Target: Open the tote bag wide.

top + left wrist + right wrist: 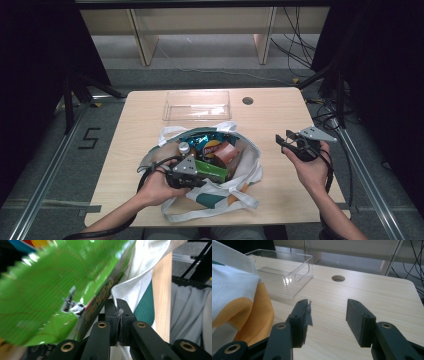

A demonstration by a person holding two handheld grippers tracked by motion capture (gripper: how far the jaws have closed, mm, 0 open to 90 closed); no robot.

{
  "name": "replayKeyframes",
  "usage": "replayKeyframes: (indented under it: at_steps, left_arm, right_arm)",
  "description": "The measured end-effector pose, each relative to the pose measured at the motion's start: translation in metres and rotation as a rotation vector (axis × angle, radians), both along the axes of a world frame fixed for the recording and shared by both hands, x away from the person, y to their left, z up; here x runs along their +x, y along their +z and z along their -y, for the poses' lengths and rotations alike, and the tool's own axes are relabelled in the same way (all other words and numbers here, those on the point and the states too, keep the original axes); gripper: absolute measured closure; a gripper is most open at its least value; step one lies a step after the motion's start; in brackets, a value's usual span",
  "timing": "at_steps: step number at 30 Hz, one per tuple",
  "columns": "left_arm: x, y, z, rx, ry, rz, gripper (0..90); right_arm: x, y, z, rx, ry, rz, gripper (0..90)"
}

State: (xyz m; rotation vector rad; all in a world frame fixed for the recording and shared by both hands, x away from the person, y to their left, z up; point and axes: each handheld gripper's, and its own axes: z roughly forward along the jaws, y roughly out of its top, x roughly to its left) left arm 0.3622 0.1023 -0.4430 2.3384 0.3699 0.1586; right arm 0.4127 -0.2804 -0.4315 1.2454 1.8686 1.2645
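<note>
Left gripper (119, 312) closed on bag rim; right gripper (327, 315) open and empty.

Jaws of the left gripper (186, 172) stand pressed together, with the white hem of the tote bag (135, 282) pinched between the pads at their tips. Just beside the jaws, a green snack packet (47, 290) lies inside the bag, close against them. In the high view, the tote bag (210, 197) sits at the near middle of the table (145, 115), mouth open, with the green snack packet (212, 171), a blue packet (197, 139) and a white-capped bottle (184, 147) inside. Jaws of the right gripper (295, 142) stand well apart with nothing between them, held above bare table to the right of the bag. A clear plastic box (196, 105) stands beyond the bag, toward the far edge.
</note>
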Motion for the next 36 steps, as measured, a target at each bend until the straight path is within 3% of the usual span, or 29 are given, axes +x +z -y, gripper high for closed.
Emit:
replayKeyframes:
  at_steps: [4, 5, 7, 8, 9, 10, 14, 19, 21, 24, 26, 27, 28, 31, 35, 36]
  left_arm:
    - [0.001, -0.005, 0.001, 0.001, 0.015, 0.003, 87.5]
    - [0.001, -0.006, 0.001, 0.0, 0.016, 0.003, 87.4]
    - [0.001, -0.006, 0.001, -0.001, 0.018, 0.004, 87.1]
    - [0.001, -0.006, 0.001, 0.001, 0.013, 0.008, 86.6]
    - [0.0, -0.005, 0.0, 0.001, 0.01, 0.018, 85.3]
    - [-0.001, -0.004, -0.001, -0.006, 0.016, 0.024, 83.1]
    - [-0.007, 0.007, -0.007, -0.013, 0.007, 0.044, 67.0]
    - [-0.02, 0.023, -0.024, -0.076, 0.046, 0.061, 49.7]
    - [-0.024, 0.032, -0.034, -0.093, 0.054, 0.082, 46.0]
    - [-0.027, 0.048, -0.054, -0.162, 0.088, 0.084, 43.6]
    - [-0.028, 0.059, -0.069, -0.168, 0.131, 0.124, 43.4]
    - [-0.027, 0.064, -0.075, -0.176, 0.153, 0.137, 43.4]
    - [-0.026, 0.067, -0.081, -0.199, 0.177, 0.154, 43.2]
    - [-0.024, 0.077, -0.097, -0.226, 0.232, 0.202, 43.9]
    - [-0.017, 0.085, -0.115, -0.223, 0.292, 0.271, 45.1]
    - [-0.015, 0.086, -0.119, -0.221, 0.306, 0.283, 44.9]
  right_arm:
    - [0.0, 0.001, 0.0, -0.014, 0.001, 0.008, 52.8]
    - [-0.001, 0.001, -0.002, 0.008, -0.014, 0.009, 52.8]
    - [-0.001, 0.002, -0.002, 0.003, -0.011, 0.025, 52.8]
    - [-0.001, 0.004, -0.001, -0.013, 0.02, 0.024, 52.8]
    - [-0.004, 0.007, -0.003, -0.007, 0.011, 0.011, 52.8]
    - [-0.003, 0.009, -0.003, -0.004, 0.026, 0.034, 52.8]
    - [-0.01, 0.026, -0.007, 0.003, 0.043, 0.056, 54.9]
    - [-0.018, 0.049, -0.013, -0.002, 0.095, 0.093, 59.3]
    - [-0.021, 0.057, -0.016, 0.002, 0.123, 0.103, 62.5]
    - [-0.026, 0.066, -0.022, 0.009, 0.149, 0.12, 63.6]
    - [-0.027, 0.071, -0.027, 0.013, 0.195, 0.146, 64.1]
    - [-0.029, 0.073, -0.029, 0.017, 0.189, 0.148, 64.4]
    - [-0.029, 0.075, -0.032, 0.02, 0.208, 0.161, 64.7]
    - [-0.033, 0.082, -0.042, 0.017, 0.251, 0.164, 65.1]
    - [-0.037, 0.089, -0.054, 0.021, 0.312, 0.185, 64.7]
    - [-0.039, 0.091, -0.058, 0.049, 0.331, 0.163, 64.1]
